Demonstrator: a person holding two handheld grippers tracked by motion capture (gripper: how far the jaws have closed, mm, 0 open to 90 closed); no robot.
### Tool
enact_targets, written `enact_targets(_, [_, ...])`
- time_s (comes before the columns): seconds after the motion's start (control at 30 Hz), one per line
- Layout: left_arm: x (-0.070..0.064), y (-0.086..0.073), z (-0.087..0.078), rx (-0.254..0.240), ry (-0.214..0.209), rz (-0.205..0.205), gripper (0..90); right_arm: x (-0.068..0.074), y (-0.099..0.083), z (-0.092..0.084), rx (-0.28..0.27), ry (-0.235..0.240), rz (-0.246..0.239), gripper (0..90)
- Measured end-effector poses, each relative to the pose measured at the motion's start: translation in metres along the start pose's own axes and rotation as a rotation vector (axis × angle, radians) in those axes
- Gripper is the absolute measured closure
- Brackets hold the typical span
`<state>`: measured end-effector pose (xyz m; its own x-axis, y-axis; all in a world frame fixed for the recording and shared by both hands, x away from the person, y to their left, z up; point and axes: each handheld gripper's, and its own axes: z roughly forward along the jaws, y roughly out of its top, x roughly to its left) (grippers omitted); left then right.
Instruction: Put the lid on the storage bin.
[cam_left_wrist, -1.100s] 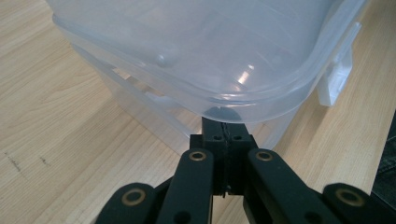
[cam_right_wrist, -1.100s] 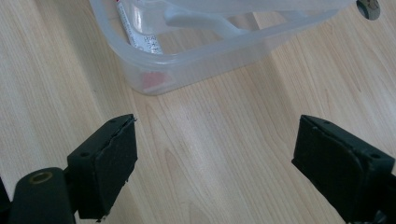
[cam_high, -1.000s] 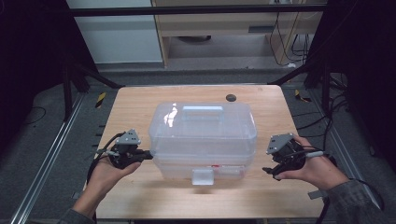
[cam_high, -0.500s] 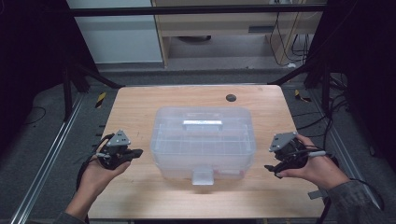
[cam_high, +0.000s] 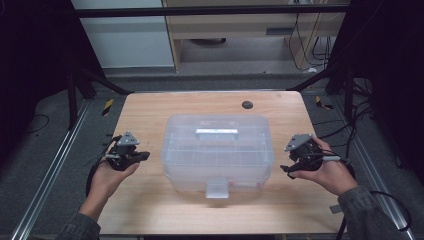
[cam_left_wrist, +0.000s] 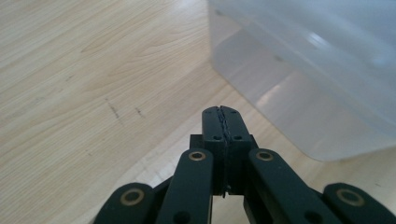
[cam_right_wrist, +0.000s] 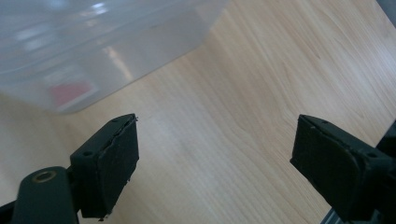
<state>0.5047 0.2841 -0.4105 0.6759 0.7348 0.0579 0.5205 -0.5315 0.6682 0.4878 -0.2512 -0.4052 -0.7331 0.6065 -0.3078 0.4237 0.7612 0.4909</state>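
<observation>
Both hands have drawn outward from the clear box (cam_high: 217, 152), mid-counter (cam_high: 150, 107). Left tongs (cam_high: 142, 156) at nine o'clock, pressed together; right tongs (cam_high: 286, 171) at three, spread. Bare wood flanks each.
</observation>
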Motion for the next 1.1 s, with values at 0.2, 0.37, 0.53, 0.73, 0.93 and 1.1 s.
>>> enact_targets(0.2, [0.014,-0.003,0.018,0.017,0.019,-0.046,89.7,-0.015,-0.002,0.024,0.016,-0.060,0.104,16.9])
enact_targets(0.37, [0.020,-0.007,0.029,0.034,0.031,-0.061,89.6,-0.025,-0.008,0.042,0.020,-0.096,0.176,18.2])
enact_targets(0.53, [0.026,-0.013,0.041,0.060,0.054,-0.077,89.6,-0.031,-0.015,0.057,0.021,-0.145,0.232,19.0])
enact_targets(0.73, [0.034,-0.017,0.051,0.036,0.094,-0.122,73.9,-0.039,-0.026,0.073,0.007,-0.152,0.318,18.8])
enact_targets(0.93, [0.035,-0.018,0.060,0.009,0.130,-0.147,40.5,-0.039,-0.030,0.083,-0.008,-0.170,0.367,15.4])
enact_targets(1.1, [0.036,-0.022,0.069,-0.001,0.144,-0.179,23.3,-0.041,-0.038,0.088,-0.050,-0.163,0.435,15.3])
